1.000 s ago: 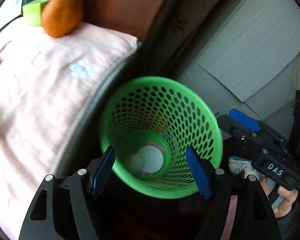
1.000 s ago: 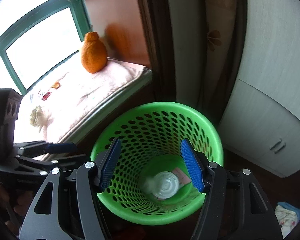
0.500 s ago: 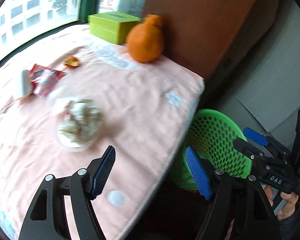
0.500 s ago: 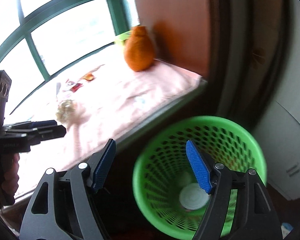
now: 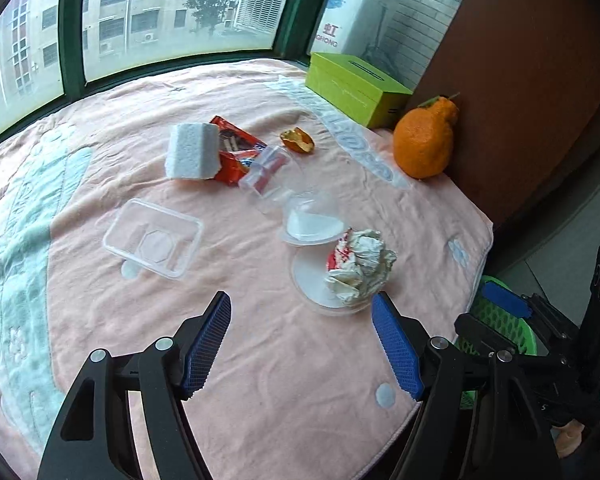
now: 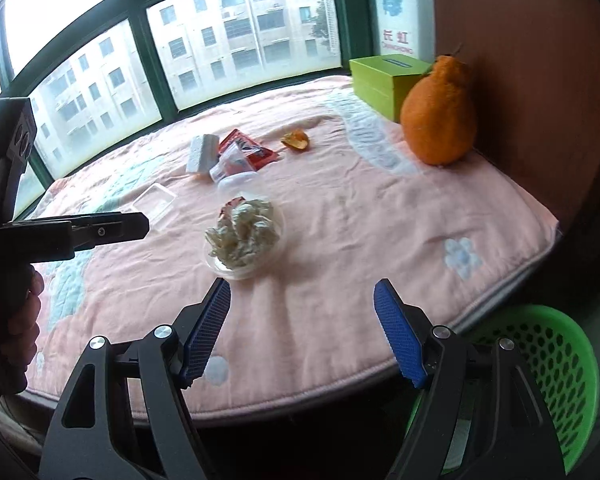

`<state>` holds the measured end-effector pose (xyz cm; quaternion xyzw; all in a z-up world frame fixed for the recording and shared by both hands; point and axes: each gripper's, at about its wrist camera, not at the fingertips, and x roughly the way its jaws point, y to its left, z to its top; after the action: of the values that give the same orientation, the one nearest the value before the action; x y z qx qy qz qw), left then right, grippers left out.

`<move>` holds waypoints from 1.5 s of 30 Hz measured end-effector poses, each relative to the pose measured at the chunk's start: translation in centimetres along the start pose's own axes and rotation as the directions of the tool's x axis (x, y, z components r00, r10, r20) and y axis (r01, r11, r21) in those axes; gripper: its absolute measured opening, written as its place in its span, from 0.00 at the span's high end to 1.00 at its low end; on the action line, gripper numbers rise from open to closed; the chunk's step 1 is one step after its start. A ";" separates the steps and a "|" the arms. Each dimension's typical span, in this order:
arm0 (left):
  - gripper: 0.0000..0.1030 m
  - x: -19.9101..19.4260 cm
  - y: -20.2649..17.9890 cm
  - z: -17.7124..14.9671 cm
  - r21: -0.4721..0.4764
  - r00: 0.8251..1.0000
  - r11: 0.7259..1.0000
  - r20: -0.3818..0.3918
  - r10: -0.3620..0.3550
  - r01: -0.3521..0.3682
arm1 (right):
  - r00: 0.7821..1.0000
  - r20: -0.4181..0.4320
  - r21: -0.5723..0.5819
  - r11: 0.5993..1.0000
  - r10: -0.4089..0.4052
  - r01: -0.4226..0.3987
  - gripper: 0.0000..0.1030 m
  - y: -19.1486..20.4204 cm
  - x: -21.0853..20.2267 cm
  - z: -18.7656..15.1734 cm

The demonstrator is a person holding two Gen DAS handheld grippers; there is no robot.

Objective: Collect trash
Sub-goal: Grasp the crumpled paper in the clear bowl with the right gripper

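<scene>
Fingers of left gripper [image 5: 301, 344] and right gripper [image 6: 302, 332] spread wide, empty; crumpled paper in clear dish [image 5: 360, 272] lies just beyond the left's right fingertip.

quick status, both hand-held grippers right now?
Left hand-held gripper: open, holding nothing, above the pink blanket.
Right hand-held gripper: open, holding nothing, above the blanket's edge.

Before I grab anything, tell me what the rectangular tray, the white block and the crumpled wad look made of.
Rectangular tray: thin clear plastic, glossy; the blanket shows through it. White block: probably foam or sponge, with a matte, grainy surface. Crumpled wad: seemingly paper or wrapper, sharply creased, with red print.
</scene>
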<state>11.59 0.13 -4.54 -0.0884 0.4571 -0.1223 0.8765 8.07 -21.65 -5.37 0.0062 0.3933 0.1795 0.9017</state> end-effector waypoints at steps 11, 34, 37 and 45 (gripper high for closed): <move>0.32 0.4 3.4 0.1 -0.071 1.000 0.997 -0.007 0.027 -0.027 | 0.998 -0.050 -0.098 0.995 0.022 -0.027 0.28 3.8 5.9 3.0; 0.32 4.6 2.2 2.8 -0.037 0.998 0.999 -0.053 0.033 -0.035 | 0.998 -0.009 -0.018 0.998 0.065 -0.065 0.56 2.6 5.5 3.9; 0.32 5.2 1.7 3.4 -0.041 0.998 0.999 -0.058 0.023 -0.025 | 0.997 0.019 0.007 0.998 0.069 -0.069 0.56 1.8 4.0 3.8; 0.23 7.8 -0.5 5.3 -0.051 0.997 0.998 -0.077 0.023 -0.027 | 0.998 0.060 0.079 0.996 0.035 -0.040 0.55 -1.2 0.5 2.3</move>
<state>20.24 -2.40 -7.52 -0.1006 0.4946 -0.1026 0.8572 10.43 -22.32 -4.31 0.0553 0.3732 0.1802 0.9084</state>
